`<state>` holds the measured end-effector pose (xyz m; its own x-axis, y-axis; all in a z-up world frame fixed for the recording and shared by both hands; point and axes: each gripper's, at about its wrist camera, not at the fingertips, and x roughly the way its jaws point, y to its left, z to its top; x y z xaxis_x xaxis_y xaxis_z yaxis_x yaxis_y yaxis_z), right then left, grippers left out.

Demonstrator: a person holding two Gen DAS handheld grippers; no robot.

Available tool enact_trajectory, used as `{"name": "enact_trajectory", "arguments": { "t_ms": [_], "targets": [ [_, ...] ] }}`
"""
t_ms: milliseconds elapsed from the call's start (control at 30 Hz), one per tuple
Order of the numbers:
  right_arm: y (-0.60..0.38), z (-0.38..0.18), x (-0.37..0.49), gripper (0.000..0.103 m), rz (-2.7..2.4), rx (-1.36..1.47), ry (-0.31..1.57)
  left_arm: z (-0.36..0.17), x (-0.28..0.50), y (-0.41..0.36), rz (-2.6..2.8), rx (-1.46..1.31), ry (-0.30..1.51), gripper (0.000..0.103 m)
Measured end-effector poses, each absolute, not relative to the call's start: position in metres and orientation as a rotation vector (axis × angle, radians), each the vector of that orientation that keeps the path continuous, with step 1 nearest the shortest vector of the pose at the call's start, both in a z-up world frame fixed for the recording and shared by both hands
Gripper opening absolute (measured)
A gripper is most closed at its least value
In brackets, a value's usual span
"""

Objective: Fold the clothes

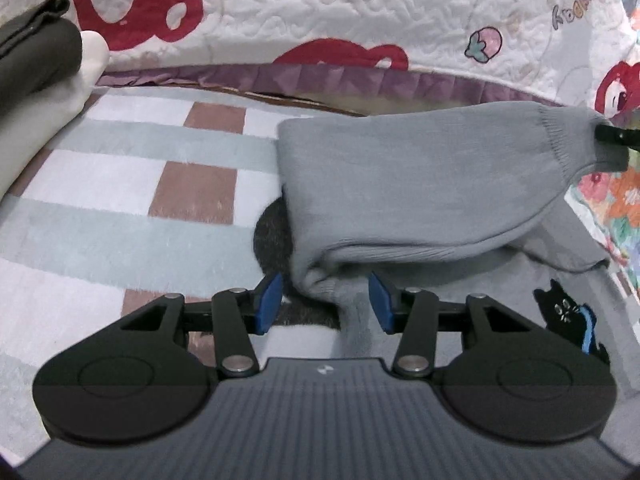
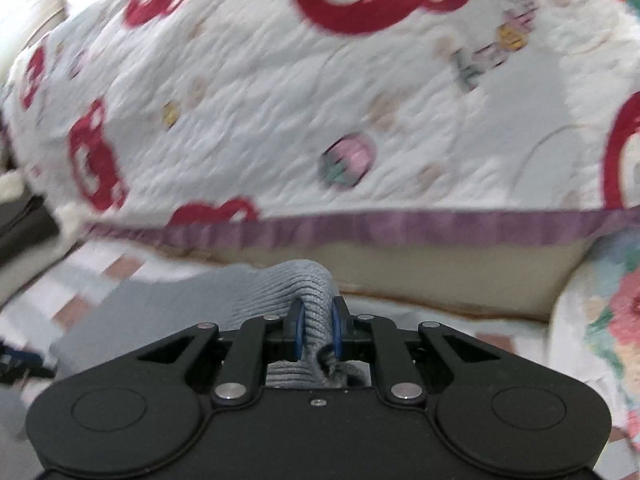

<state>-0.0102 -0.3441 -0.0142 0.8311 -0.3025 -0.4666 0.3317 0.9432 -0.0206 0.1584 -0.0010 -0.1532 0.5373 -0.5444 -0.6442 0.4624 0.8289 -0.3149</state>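
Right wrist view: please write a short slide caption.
Right tongs shut on the grey sweater's ribbed cuff, bear quilt behind.

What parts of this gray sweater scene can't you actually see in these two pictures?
- Sweater body: left wrist view, lower edge hidden by the left gripper.
- Cat patch: partly behind that gripper.
- Quilt lettering: right wrist view, motion-blurred.
- Cuff end: inside the right gripper.

No legible text on quilt [image 1: 360, 8]
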Motion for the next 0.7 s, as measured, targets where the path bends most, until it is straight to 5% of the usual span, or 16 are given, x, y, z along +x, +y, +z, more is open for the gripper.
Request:
{"name": "enact_trajectory", "arguments": {
  "t_ms": [300,467,700],
  "targets": [
    [-0.411,-0.070,0.016,0.025,-0.549,0.153,0.770,-0.156,0.159,-0.007,-0.606,-0.099,0.848,0.044],
    [-0.418,-0.089,0.013,0.043,-0.546,0.323,0.787,-0.152,0.157,-0.008,-0.625,-0.084,0.836,0.044],
    [-0.442,-0.118,-0.014,0.047,-0.498,0.683,0.660,-0.147,0.150,-0.022,-0.725,0.013,0.777,0.044]
  ]
}}
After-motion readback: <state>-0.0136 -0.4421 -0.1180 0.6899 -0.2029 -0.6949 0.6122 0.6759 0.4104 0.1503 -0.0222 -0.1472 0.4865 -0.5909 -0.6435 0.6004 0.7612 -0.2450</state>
